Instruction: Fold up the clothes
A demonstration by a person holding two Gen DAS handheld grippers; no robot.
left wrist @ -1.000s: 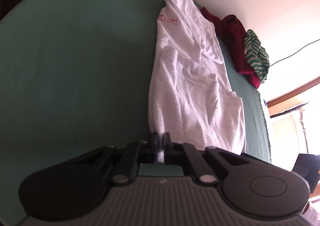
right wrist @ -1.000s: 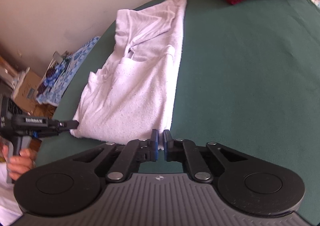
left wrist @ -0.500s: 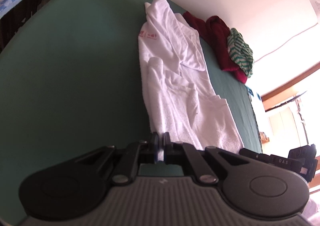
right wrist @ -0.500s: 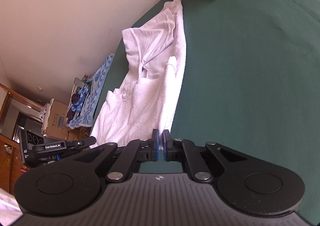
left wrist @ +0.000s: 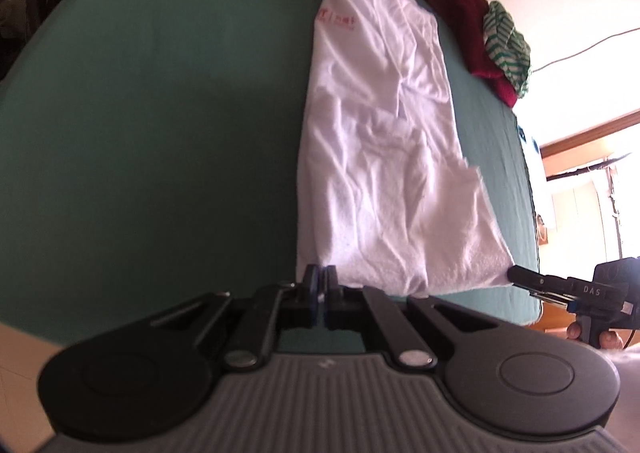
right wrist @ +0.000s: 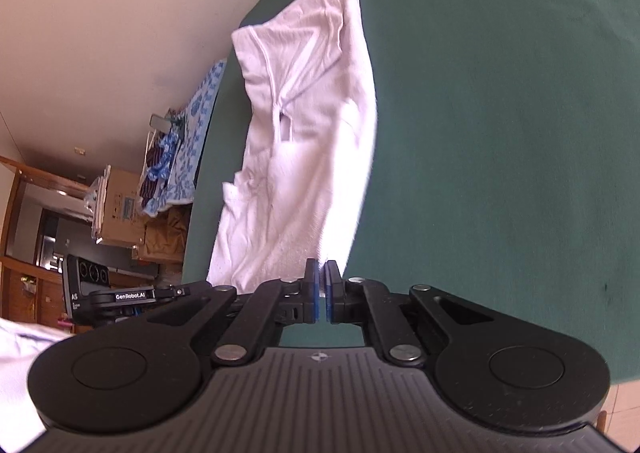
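Pinching the near hem of the white shirt (left wrist: 372, 157), the left tool (left wrist: 320, 285) sits closed at lower centre; the shirt runs lengthwise up the green tabletop (left wrist: 160, 113). Right view: the right tool (right wrist: 322, 285) likewise grips the hem, suggesting a fold toward the collar next.

Cardboard box (right wrist: 120, 209) beside blue patterned cloth (right wrist: 196, 133).

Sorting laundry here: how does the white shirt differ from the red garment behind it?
The white shirt lies spread out long and flat on the green cover; the red garment sits bunched in a heap. The shirt lies uncovered, while a green-striped piece sits on the red one. Both hand-held grippers work at the shirt's near edge; the red garment is untouched. Both rest on the cover.
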